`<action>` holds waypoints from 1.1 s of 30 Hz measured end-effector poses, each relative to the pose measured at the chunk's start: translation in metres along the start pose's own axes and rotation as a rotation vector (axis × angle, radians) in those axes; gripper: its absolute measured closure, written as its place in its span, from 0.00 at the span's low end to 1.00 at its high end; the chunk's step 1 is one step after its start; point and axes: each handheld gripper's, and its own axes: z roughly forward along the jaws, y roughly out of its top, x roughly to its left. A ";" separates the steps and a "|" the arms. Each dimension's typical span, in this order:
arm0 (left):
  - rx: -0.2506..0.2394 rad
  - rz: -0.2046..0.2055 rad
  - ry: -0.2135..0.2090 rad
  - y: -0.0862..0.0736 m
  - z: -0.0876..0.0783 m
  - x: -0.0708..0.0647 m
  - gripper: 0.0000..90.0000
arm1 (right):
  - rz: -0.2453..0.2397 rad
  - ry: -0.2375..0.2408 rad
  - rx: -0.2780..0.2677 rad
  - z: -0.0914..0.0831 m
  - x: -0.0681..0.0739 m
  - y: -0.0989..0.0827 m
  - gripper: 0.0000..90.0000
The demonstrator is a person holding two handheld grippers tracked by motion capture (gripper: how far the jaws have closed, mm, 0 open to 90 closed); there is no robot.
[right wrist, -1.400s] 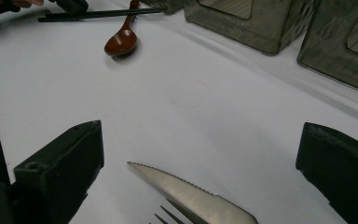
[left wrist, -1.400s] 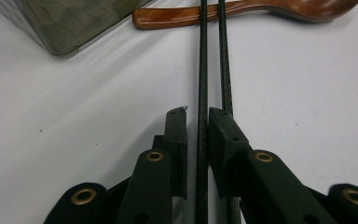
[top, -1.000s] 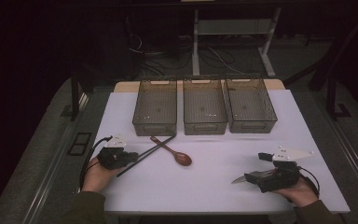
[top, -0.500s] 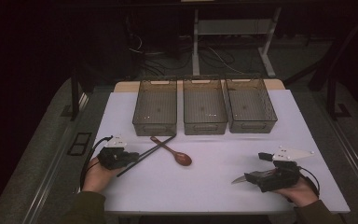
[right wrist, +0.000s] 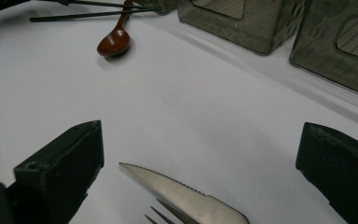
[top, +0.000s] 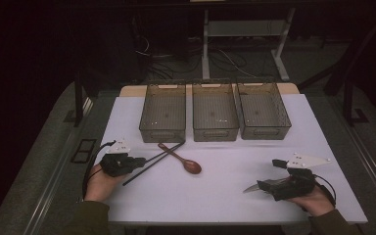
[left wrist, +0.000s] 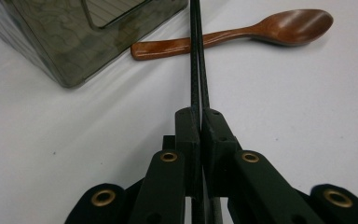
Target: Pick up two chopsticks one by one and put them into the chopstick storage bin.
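The pair of black chopsticks [left wrist: 196, 60] is clamped near one end by the left gripper [left wrist: 200, 122], its far ends crossing over the wooden spoon [left wrist: 242, 32], just beside the leftmost basket [top: 163, 112]. If swung low, the spoon could be dragged. The right gripper [right wrist: 200, 163] is spread wide around a knife [right wrist: 182, 193].

Delta is tiny. My left gripper [top: 141, 161] has crept a hair to the left across the table [top: 225, 191], and the grey plate on top sits a touch closer to that edge than a second ago. The chopsticks [top: 164, 152] pinched between my jaws went along with it. Their far tips by the left bin [top: 162, 138], and the spot where they cross the spoon [top: 180, 159] handle, look nudged by about a line's width. That is too small for me to call a direction from the high view.
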 end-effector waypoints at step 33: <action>-0.095 -0.033 -0.005 0.029 -0.029 -0.028 0.95 | 0.013 -0.025 0.012 0.003 -0.010 -0.002 0.01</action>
